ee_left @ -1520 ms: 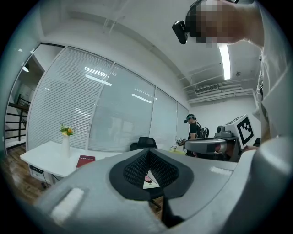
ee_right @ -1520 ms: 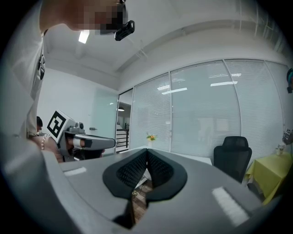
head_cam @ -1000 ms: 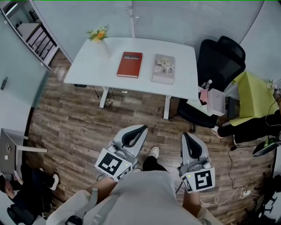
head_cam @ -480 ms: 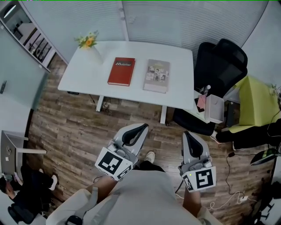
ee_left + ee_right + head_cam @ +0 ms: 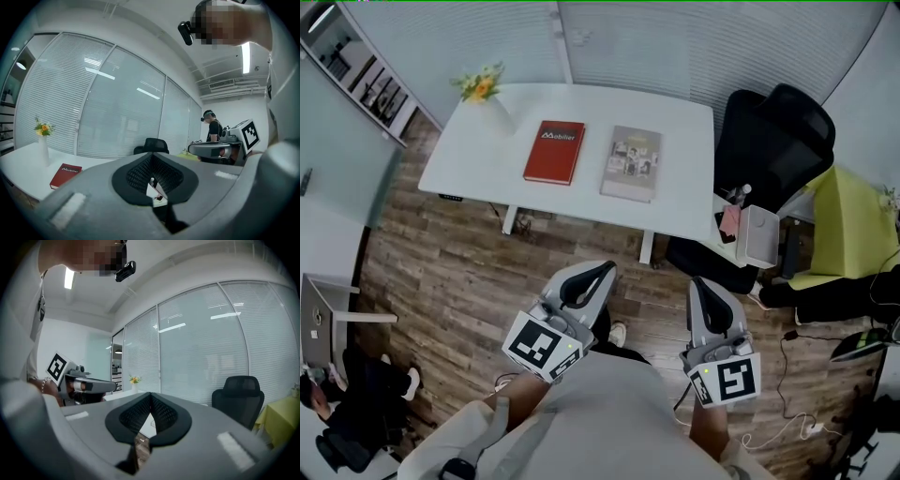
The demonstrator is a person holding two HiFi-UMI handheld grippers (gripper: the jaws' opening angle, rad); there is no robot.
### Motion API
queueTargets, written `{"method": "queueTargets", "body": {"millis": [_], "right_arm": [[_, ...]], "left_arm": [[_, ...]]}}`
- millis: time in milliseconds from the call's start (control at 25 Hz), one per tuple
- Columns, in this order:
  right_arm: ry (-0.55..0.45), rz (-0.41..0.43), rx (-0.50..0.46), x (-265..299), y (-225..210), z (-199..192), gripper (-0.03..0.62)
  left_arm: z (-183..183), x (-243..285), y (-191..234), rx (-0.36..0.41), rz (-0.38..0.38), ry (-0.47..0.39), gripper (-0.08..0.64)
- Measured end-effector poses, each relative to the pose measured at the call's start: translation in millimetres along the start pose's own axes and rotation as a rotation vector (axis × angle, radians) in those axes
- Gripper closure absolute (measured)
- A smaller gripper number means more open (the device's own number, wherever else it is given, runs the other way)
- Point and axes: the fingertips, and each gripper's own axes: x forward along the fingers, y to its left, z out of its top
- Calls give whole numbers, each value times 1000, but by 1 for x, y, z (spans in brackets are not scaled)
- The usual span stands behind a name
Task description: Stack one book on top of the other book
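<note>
- My left gripper [image 5: 602,272] and right gripper [image 5: 699,285] are both clenched on nothing, over the floor [image 5: 441,272], well short of the table [image 5: 684,192].
- Only the head view shows both books: the red book [image 5: 554,152] and the grey book [image 5: 631,163] lie flat on the table, side by side, apart.
- The left gripper view catches just the red one; my jaws hide the grey.
- The right gripper view shows neither book, only flowers [image 5: 135,379] and a chair [image 5: 238,397].
</note>
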Motion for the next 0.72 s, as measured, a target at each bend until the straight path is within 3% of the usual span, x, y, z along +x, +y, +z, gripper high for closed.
{"method": "queueTargets", "body": {"millis": [320, 720], "right_arm": [[-10, 9, -18, 35, -13, 5, 588], [7, 27, -47, 125, -27, 15, 588]], "left_arm": [[7, 24, 28, 3, 2, -23, 558], [22, 65, 109, -19, 7, -44, 558]]}}
